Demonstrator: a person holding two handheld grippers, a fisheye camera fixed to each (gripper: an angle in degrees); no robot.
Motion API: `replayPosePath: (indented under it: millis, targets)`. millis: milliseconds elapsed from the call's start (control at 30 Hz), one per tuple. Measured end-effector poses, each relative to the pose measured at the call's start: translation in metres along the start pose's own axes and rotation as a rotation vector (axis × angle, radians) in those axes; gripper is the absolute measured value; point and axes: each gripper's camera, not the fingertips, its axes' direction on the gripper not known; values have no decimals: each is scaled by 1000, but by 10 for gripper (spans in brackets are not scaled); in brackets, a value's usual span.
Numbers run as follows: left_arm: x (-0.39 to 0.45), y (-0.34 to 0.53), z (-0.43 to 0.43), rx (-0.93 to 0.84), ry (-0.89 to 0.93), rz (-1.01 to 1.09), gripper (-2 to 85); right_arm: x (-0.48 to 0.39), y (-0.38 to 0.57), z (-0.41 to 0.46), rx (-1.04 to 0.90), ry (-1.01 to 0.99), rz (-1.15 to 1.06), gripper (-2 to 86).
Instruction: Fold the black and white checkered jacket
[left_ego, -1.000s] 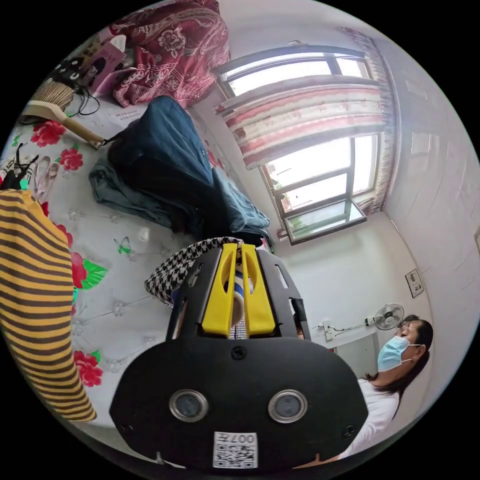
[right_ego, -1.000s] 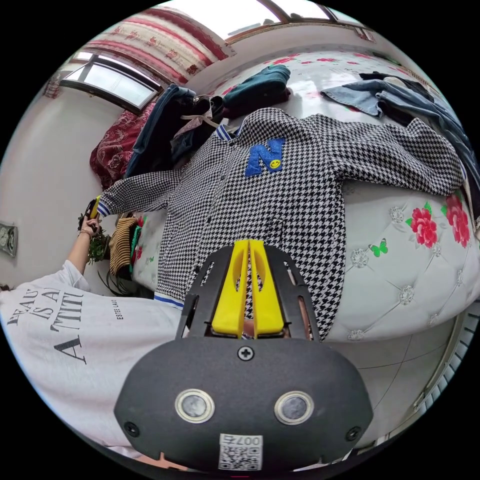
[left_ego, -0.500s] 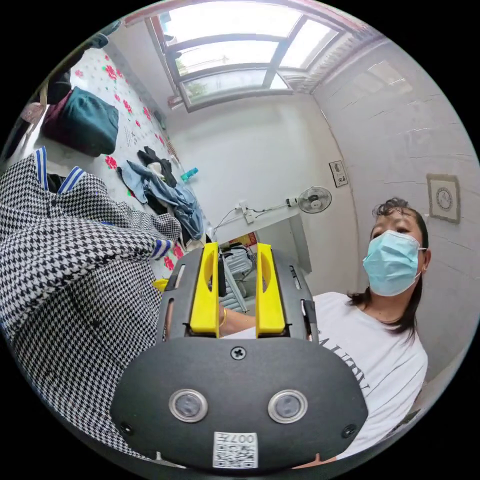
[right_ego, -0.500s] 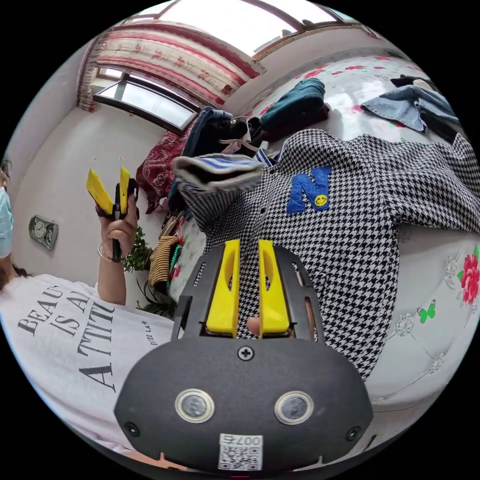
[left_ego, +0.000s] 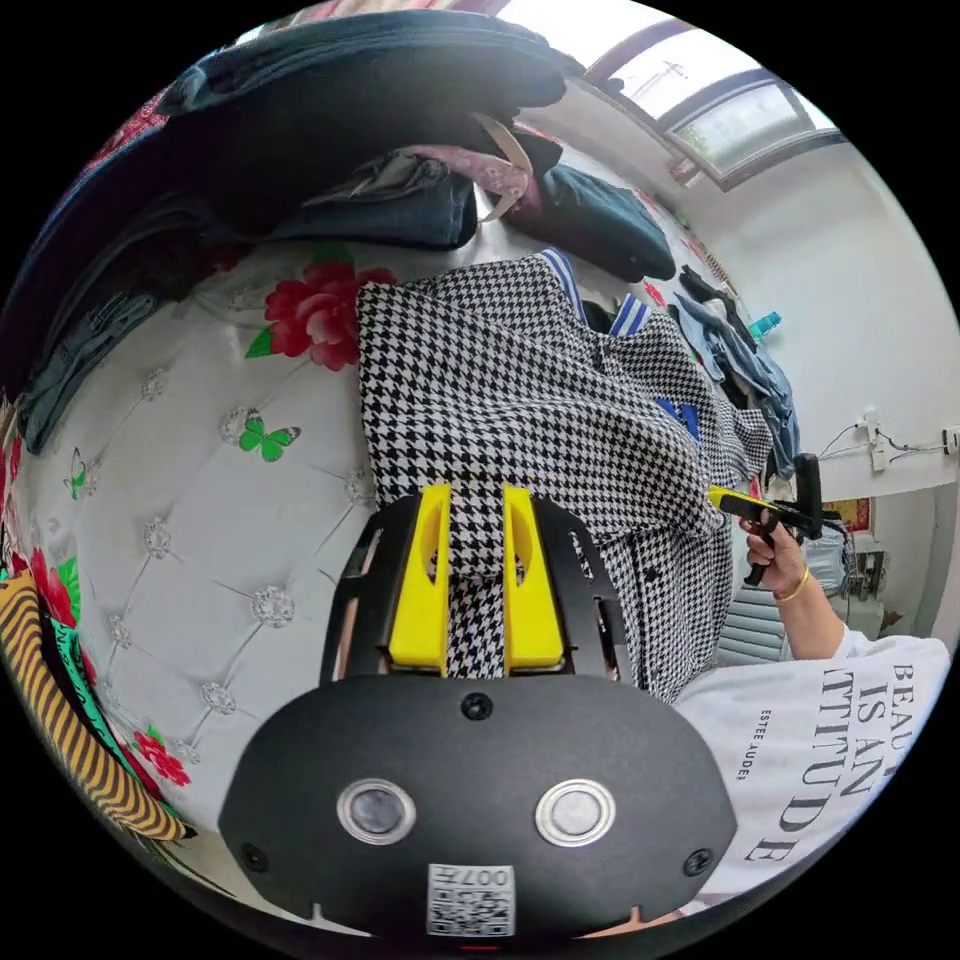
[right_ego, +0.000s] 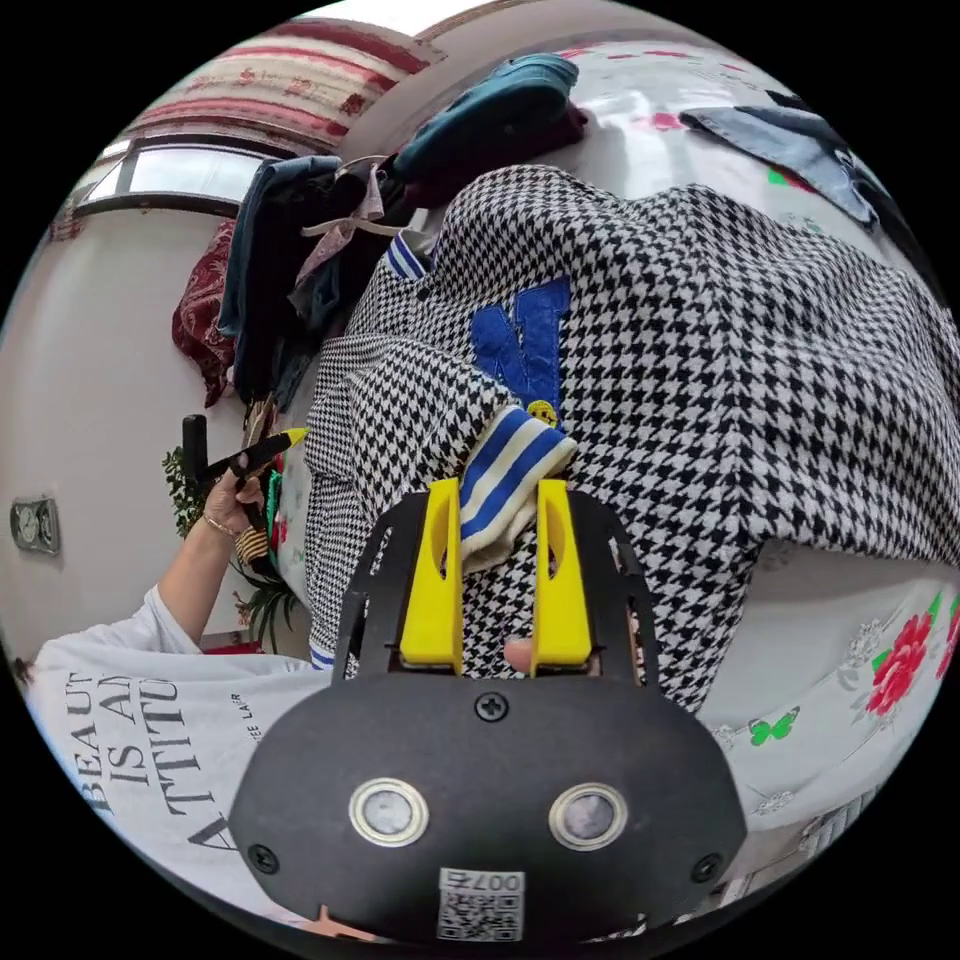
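The black and white checkered jacket (left_ego: 500, 400) lies front up on the flowered bed (left_ego: 180, 480), one sleeve folded across its chest. My left gripper (left_ego: 475, 495) hovers open just over the jacket's lower part, checkered cloth showing behind the gap. In the right gripper view the jacket (right_ego: 700, 330) shows its blue letter patch (right_ego: 520, 340), and the folded sleeve's blue-and-white striped cuff (right_ego: 510, 465) rests at the tips of my open right gripper (right_ego: 497, 490). A hand holds the right gripper (left_ego: 745, 503) beside the jacket's far edge. The left gripper (right_ego: 265, 450) is off the bed's side.
A heap of dark clothes (left_ego: 350, 120) is stacked beyond the collar, and jeans (left_ego: 740, 360) lie further along the bed. A yellow-and-brown striped garment (left_ego: 60, 700) hangs at the mattress edge. The person's white shirt (left_ego: 830, 760) is close by. Folded teal clothes (right_ego: 500, 100) sit behind the jacket.
The left gripper let go of the sleeve cuff it held out; the sleeve now lies folded over the jacket front. The right gripper opened off the hem. Both cameras swung widely.
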Motion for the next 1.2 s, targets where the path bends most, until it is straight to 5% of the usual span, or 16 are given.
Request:
replayPosePath:
  millis: [167,300,367,500,800,967,1200]
  targets:
    - [15,8,26,-12,-94,33,3,-68,13,-77,225,246,-266,54]
    - [38,12,31,0,-93,71,22,-32,6,-35,6,349,-118,61]
    - [44,13,22,20,-76,53,45,-12,0,-34,-27,316,-45,64]
    - [55,14,-8,90,-96,56,55,-20,-38,-80,220,241,-105,71]
    - [71,-28,44,7,-18,128,52,-26,-222,24,-33,179,-202,88]
    - [60,-26,61,13,-31,102,13,-22,-226,26,29,300,-220,71]
    - [46,-29,58,42,25,51,-2,14,-167,-22,238,126,-59,86]
